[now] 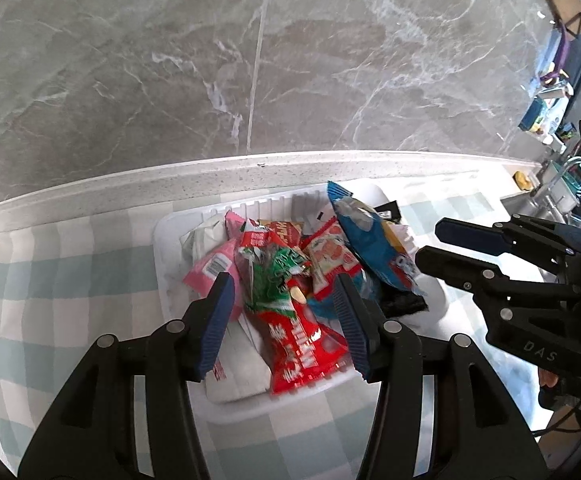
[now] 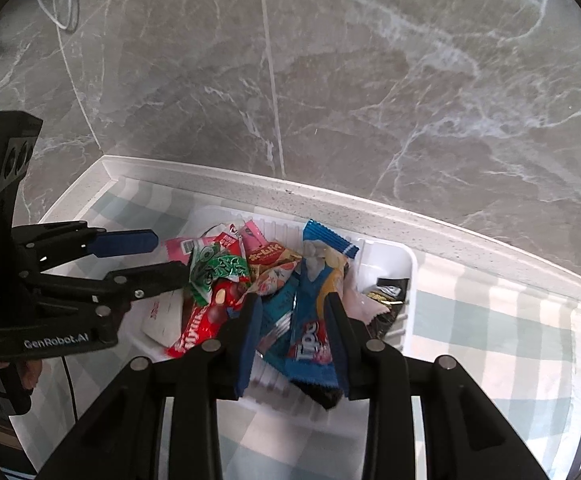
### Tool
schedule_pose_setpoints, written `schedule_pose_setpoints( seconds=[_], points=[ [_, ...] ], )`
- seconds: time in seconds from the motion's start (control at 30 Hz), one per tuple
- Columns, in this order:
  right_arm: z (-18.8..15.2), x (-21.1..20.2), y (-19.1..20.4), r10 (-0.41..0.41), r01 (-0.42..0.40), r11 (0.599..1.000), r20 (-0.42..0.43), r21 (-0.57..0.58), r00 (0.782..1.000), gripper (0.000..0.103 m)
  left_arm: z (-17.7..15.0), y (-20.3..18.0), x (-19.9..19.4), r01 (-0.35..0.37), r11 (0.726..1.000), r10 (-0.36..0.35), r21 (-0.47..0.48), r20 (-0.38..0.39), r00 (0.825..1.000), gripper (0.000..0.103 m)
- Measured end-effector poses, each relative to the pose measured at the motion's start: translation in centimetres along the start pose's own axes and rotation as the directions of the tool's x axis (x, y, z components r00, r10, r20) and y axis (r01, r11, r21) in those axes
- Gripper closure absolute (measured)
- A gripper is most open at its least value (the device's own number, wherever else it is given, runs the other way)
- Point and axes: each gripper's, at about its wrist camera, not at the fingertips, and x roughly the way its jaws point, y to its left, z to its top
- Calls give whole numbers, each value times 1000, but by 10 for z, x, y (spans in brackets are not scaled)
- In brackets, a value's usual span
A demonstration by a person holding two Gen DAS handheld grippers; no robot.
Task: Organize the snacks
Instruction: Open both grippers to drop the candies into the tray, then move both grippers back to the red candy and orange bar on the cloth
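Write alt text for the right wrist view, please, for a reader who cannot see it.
The right gripper stands over a white tray heaped with snack packets, a blue packet between its fingers. The left gripper reaches in from the left, above a checked cloth.

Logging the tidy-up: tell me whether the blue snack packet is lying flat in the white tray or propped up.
Propped up. The blue snack packet leans tilted on the other snacks, its top end raised above the white tray.

Both grippers, left (image 1: 286, 316) and right (image 2: 294, 330), tilt downward, fingers parted.
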Motion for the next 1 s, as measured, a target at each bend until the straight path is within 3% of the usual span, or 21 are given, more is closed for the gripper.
schedule_pose_setpoints(
  seconds=[0.43, 1.0],
  points=[
    [-46, -57, 15, -41, 43, 998, 36, -48, 998, 64, -56, -31, -53, 21, 1000, -21, 13, 7, 1000, 53],
    [-127, -99, 44, -41, 42, 992, 11, -119, 999, 63, -139, -70, -98, 46, 999, -46, 20, -22, 999, 52]
  ],
)
